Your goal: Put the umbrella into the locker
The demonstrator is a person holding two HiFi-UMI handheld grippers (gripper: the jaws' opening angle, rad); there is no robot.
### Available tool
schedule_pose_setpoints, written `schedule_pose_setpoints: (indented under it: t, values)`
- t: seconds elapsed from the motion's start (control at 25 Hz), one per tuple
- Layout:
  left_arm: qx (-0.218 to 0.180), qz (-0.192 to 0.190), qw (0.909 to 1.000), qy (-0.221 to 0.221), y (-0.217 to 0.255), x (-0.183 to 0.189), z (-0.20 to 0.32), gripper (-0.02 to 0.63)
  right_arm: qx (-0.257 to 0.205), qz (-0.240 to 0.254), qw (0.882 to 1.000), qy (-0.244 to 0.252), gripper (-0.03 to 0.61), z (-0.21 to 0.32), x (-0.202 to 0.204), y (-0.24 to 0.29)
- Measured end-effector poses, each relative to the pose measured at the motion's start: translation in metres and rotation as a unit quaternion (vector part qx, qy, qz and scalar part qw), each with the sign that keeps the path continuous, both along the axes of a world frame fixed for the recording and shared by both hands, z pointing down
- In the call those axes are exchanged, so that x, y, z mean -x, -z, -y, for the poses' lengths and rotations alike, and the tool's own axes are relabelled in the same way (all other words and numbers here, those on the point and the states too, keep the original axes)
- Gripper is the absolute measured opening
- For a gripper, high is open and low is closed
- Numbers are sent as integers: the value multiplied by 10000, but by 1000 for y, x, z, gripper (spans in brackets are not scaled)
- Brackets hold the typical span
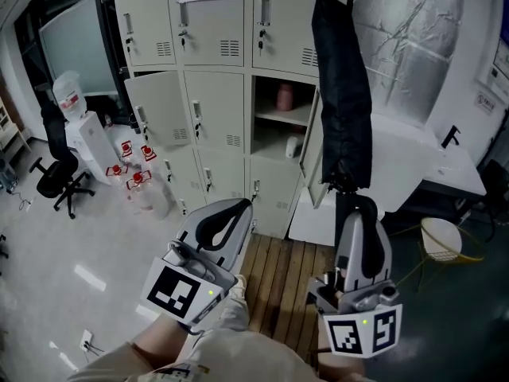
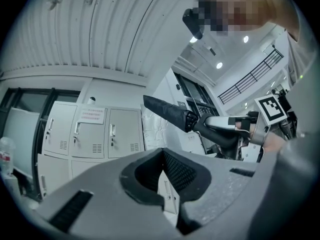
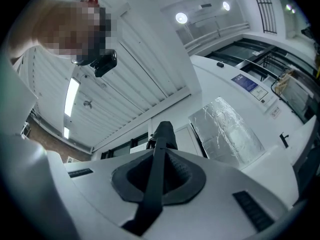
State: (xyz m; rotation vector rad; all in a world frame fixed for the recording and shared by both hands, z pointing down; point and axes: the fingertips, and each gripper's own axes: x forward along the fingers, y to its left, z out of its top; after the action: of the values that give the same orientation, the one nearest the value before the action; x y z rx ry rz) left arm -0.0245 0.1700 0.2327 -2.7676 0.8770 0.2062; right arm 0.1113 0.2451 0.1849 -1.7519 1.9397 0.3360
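Carry step. The right gripper (image 1: 355,201) is clamping the lower end of the folded black umbrella (image 1: 342,94) and holding it upright in front of the open locker compartment (image 1: 278,138); the umbrella is not yet inside. The left gripper (image 1: 241,205) is hanging empty with its jaws together.

Judged next move: tilting the umbrella so it clears the shelf (image 1: 280,116) and the door (image 1: 312,157).

Only the head view is showing the compartment. The right gripper view alone is showing the umbrella's narrow end pinched between the jaws.
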Motion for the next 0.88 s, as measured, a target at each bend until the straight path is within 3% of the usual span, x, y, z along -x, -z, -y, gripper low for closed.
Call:
schedule_pose_setpoints:
  t: [0.32, 0.88]
  values:
    - [126, -61, 9999, -4, -11, -7, 53, 8, 420, 5, 9991, 22, 20, 56, -4, -24]
    - [714, 111, 9973, -114, -57, -31, 151, 8, 1273, 74, 9918, 113, 20, 157, -16, -76]
